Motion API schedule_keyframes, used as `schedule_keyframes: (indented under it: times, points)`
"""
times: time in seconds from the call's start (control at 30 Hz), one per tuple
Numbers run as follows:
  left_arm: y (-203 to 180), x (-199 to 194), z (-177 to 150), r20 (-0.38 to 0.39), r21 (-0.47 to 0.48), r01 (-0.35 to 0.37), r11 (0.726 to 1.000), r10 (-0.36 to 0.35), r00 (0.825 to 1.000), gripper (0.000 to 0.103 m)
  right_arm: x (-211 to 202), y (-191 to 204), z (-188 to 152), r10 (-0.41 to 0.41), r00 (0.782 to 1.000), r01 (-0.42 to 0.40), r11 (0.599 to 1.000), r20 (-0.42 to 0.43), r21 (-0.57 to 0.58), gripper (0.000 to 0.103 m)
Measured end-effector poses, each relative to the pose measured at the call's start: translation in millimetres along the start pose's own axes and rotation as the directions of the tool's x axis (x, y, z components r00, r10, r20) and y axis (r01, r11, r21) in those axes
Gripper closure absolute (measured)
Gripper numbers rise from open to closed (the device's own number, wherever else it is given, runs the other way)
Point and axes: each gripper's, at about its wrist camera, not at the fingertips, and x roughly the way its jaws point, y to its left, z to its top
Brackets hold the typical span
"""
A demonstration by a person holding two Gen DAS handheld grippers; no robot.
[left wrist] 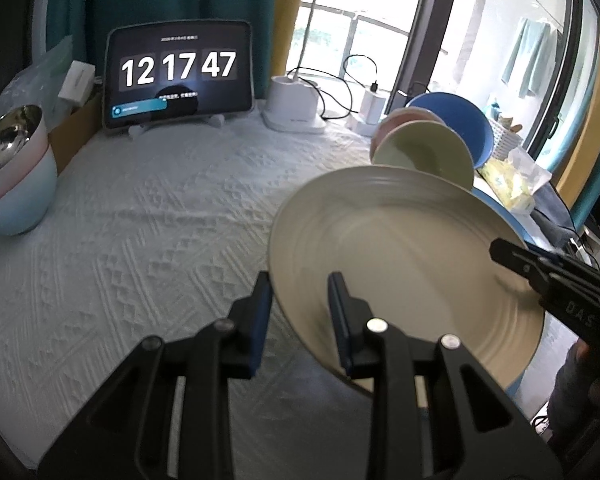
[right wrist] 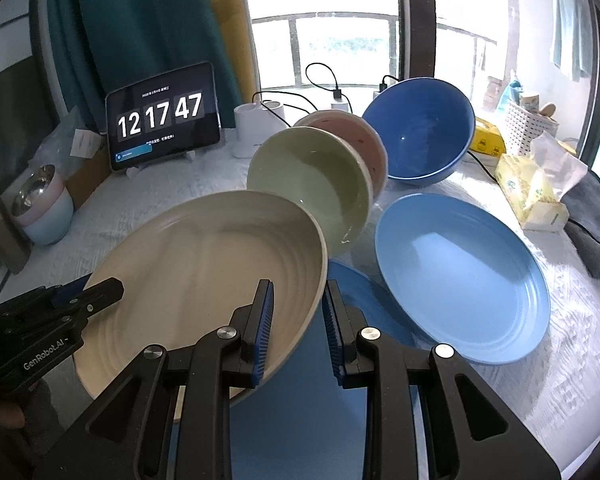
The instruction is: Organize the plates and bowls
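Two handheld grippers share the load: the left gripper [left wrist: 300, 292] and the right gripper [right wrist: 298, 300] each have their fingers clenched on opposite rims of a cream plate [right wrist: 204, 272], held tilted clear of the white-clothed desk [left wrist: 160, 220], above its right half. Just beyond it a green bowl [right wrist: 312, 184], a pink bowl [right wrist: 356, 136] and a dark blue bowl [right wrist: 424, 128] lean on edge, with a light blue plate [right wrist: 460, 276] lying beside them and another blue plate [right wrist: 352, 292] under the right gripper. The step in hand looks like carrying the cream plate; next it probably needs lowering level onto a plate stack.
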Motion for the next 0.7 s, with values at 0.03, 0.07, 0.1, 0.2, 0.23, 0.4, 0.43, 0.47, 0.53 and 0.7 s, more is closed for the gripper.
schedule_keyframes:
  times: [0.03,0.07,0.1,0.2,0.23,0.4,0.43,0.47,0.53,0.7]
  points:
    - [-1,-1,0,0.000,0.004,0.000,1.000,0.000,1.000,0.074,-1,-2,-1,0.000,1.000,0.000,1.000,0.001,0.003,0.076]
    - [-3,-1,-1,0.000,0.007,0.000,1.000,0.000,1.000,0.074,-3,-3,-2,0.000,1.000,0.000,1.000,0.003,0.005,0.076]
    - [-5,-2,-1,0.000,0.010,0.000,1.000,0.000,1.000,0.074,-4,-5,-3,-0.001,1.000,0.001,1.000,0.004,0.007,0.076]
    - [-11,-3,-4,0.000,0.021,0.001,1.000,-0.001,1.000,0.074,-7,-9,-7,-0.002,1.000,0.002,1.000,0.005,0.016,0.076]
    - [-13,-4,-4,-0.001,0.023,0.001,1.000,-0.001,1.000,0.074,-7,-10,-8,-0.002,1.000,0.002,1.000,0.005,0.020,0.076]
    - [-22,-5,-10,-0.005,0.038,0.004,0.999,-0.004,1.000,0.074,-12,-18,-17,-0.006,1.000,0.006,0.999,0.003,0.034,0.076]
    - [-23,-4,-10,-0.008,0.043,0.004,0.999,-0.004,1.000,0.074,-12,-19,-19,-0.007,1.000,0.007,0.999,0.001,0.037,0.076]
    - [-25,-4,-11,-0.009,0.047,0.004,0.999,-0.003,1.000,0.074,-13,-22,-20,-0.007,1.000,0.007,0.999,0.000,0.041,0.076]
    - [-28,-4,-13,-0.012,0.053,0.003,0.999,-0.003,1.000,0.074,-13,-24,-24,-0.008,1.000,0.008,0.999,-0.003,0.047,0.076]
    - [-34,-3,-16,-0.018,0.065,-0.002,0.998,0.003,1.000,0.074,-12,-31,-31,-0.008,1.000,0.009,0.998,-0.015,0.058,0.076]
